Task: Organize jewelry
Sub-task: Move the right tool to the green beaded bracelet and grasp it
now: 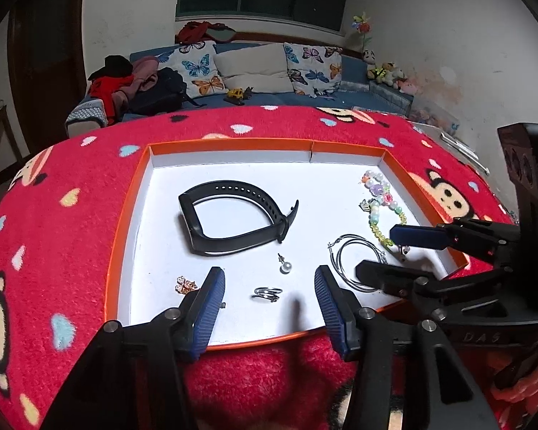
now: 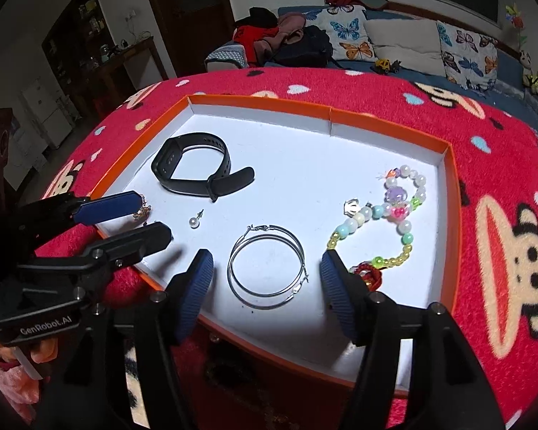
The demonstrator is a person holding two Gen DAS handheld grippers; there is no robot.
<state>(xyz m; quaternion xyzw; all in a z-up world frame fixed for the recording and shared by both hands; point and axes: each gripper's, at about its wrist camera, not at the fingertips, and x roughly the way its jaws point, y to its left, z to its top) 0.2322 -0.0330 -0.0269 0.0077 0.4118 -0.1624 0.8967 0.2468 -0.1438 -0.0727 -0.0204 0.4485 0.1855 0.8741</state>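
Note:
An orange-rimmed white tray (image 1: 229, 143) (image 2: 262, 102) holds the jewelry. A black wristband (image 1: 233, 218) (image 2: 197, 168) lies at its back left. A pearl stud (image 1: 285, 267) (image 2: 193, 221) and a silver ring (image 1: 267, 293) lie near the front. A rose-gold earring (image 1: 184, 284) (image 2: 142, 209) is at the front left. Two silver hoops (image 1: 351, 261) (image 2: 267, 267) lie front centre. A colourful bead bracelet (image 1: 380, 200) (image 2: 394, 215) lies at the right. My left gripper (image 1: 269, 283) is open, its fingers either side of the ring. My right gripper (image 2: 265, 268) is open around the hoops.
The tray sits on a red cartoon-monkey blanket (image 1: 64, 193) (image 2: 502, 186). Behind is a blue sofa with butterfly cushions (image 1: 197, 68) (image 2: 348, 32), clothes and toys. A red bead item (image 2: 367, 274) lies by my right finger.

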